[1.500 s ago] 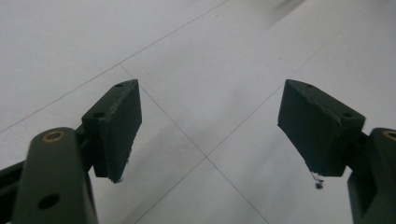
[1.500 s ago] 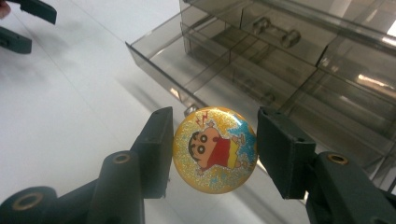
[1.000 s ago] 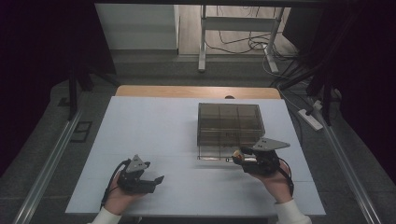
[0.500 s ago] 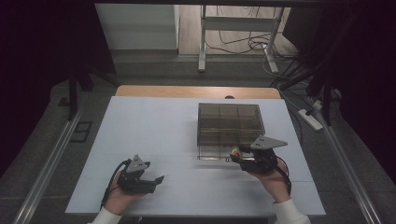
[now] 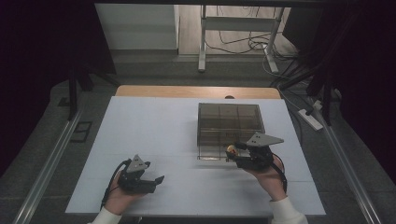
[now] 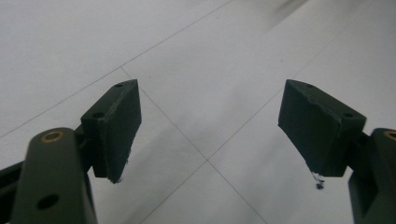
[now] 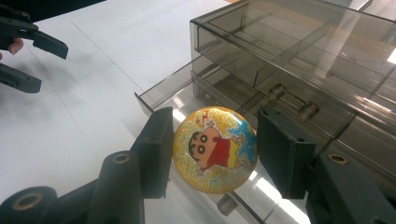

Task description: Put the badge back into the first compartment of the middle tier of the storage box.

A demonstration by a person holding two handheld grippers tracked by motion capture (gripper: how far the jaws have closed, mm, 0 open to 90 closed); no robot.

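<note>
1. The right gripper [image 7: 212,154] grasps a round glittery badge [image 7: 215,149] between its two black jaws. The badge shows a cartoon child in a red shirt on a gold ground.
2. In the right gripper view the left pad touches the rim of the badge. The right pad stands just beside the other rim; I cannot tell if a thin gap remains there.
3. The badge hangs just above the pulled-out drawer [image 7: 187,93] of a smoky transparent organizer box [image 7: 299,51], at the front edge of the box.
4. In the high view the right gripper [image 5: 232,151] is at the near side of the organizer box [image 5: 229,122], and the badge [image 5: 230,150] appears as a small golden spot at its tip.
5. The box stands on the white table [image 5: 154,121], right of the middle, with several compartments under its clear top.
6. The left gripper [image 5: 156,179] rests low over the table near the front edge on the left, well apart from the box.
7. In the left gripper view its jaws are spread wide with nothing between them, and below is the bare table [image 6: 196,56].
</note>
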